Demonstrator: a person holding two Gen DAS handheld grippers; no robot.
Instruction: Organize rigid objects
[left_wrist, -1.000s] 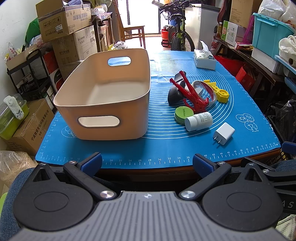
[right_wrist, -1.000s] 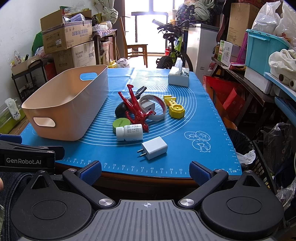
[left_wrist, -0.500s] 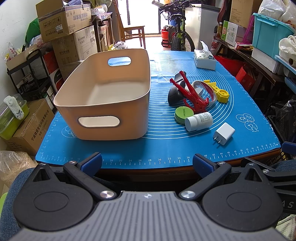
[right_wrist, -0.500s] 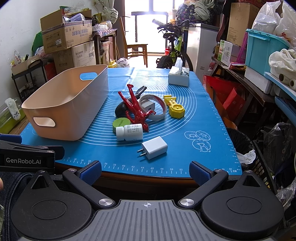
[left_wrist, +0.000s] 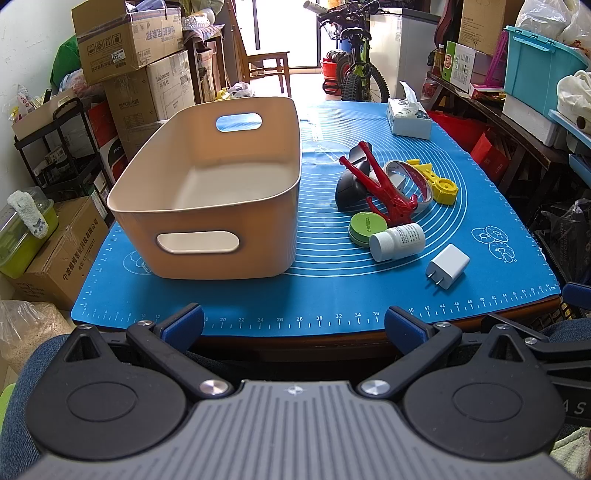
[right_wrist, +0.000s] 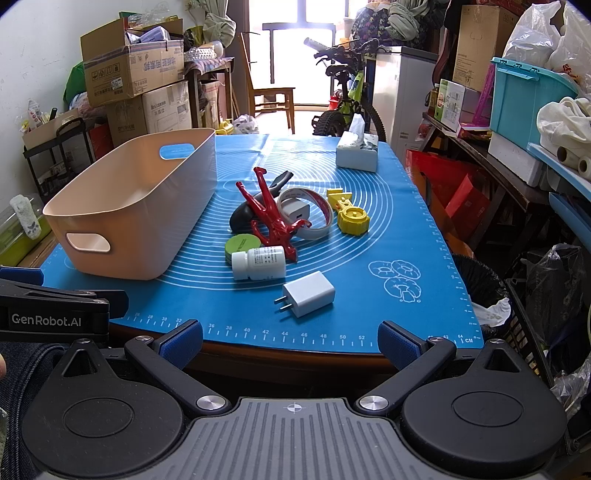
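Blue measuring mat (left_wrist: 325, 295) covers the table top; printed rings and a ruler scale along the near edge. White tissue box (right_wrist: 357, 154) at the mat's far right end. Behind the table: green bicycle (right_wrist: 341, 101), wooden chair (right_wrist: 271, 94). Left: stacked cardboard boxes (left_wrist: 127, 37), black shelf rack (left_wrist: 55, 147). Right: teal storage bin (right_wrist: 524, 99) on a shelf

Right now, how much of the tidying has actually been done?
Nothing is done yet: the beige bin sits empty. Nothing is in hand; the left gripper and right gripper are both open, short of the table. Left: the charger, pill bottle, red tool and the rest of the pile.
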